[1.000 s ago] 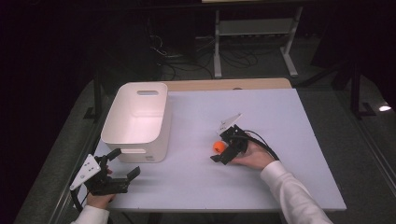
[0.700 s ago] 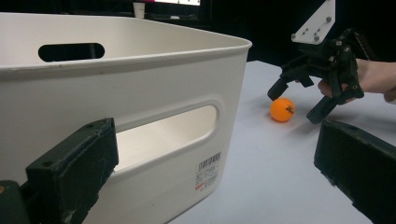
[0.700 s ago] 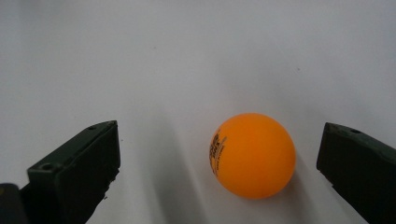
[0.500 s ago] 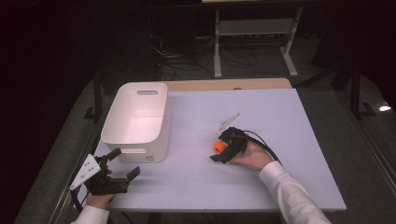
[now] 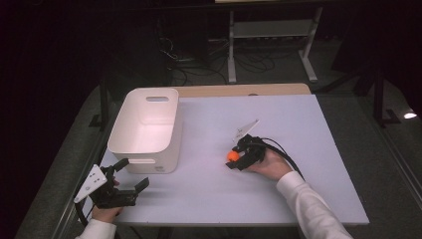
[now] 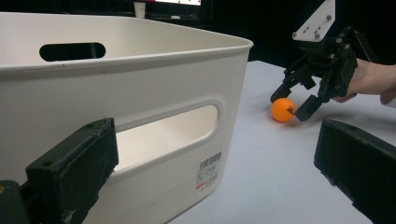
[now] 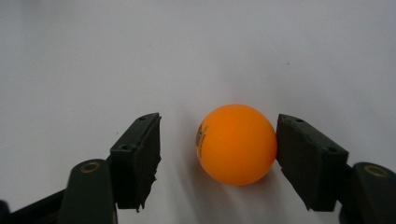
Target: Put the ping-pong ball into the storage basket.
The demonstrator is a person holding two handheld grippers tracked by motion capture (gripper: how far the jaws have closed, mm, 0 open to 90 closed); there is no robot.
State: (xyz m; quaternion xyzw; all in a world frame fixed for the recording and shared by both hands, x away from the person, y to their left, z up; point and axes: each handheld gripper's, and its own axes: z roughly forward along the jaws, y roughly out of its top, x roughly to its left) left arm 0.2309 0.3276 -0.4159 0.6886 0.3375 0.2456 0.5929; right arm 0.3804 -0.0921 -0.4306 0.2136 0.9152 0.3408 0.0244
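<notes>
Ball (image 7: 236,143) and bin (image 5: 144,130) are the two things on the pale counter (image 5: 308,199): a small orange sphere, smooth and glossy with a dark printed mark on one side, resting on the counter to the right of the white bin and well apart from it.

The right claw (image 7: 218,161) straddles the ball with its jaws spread. One jaw pad appears to touch the ball's side; the other stands off with a clear gap, so nothing is gripped yet. From the left gripper view the same claw (image 6: 292,100) shows low over the counter, jaw tips reaching down on either side of the ball (image 6: 283,110).

The left claw (image 5: 130,175) waits released, jaws wide and holding nothing, just in front of the bin's near wall by its handle slot.

Judging by its look, the ball is a table-tennis ball: very light, hollow, thin-shelled and slick. It will likely roll or squirt out if the pads close off-centre, and a hard squeeze could dent it. The safest hold is across its widest part, both pads meeting it level at mid-height, closing gently and evenly so the pad already touching does not push it away across the counter.
</notes>
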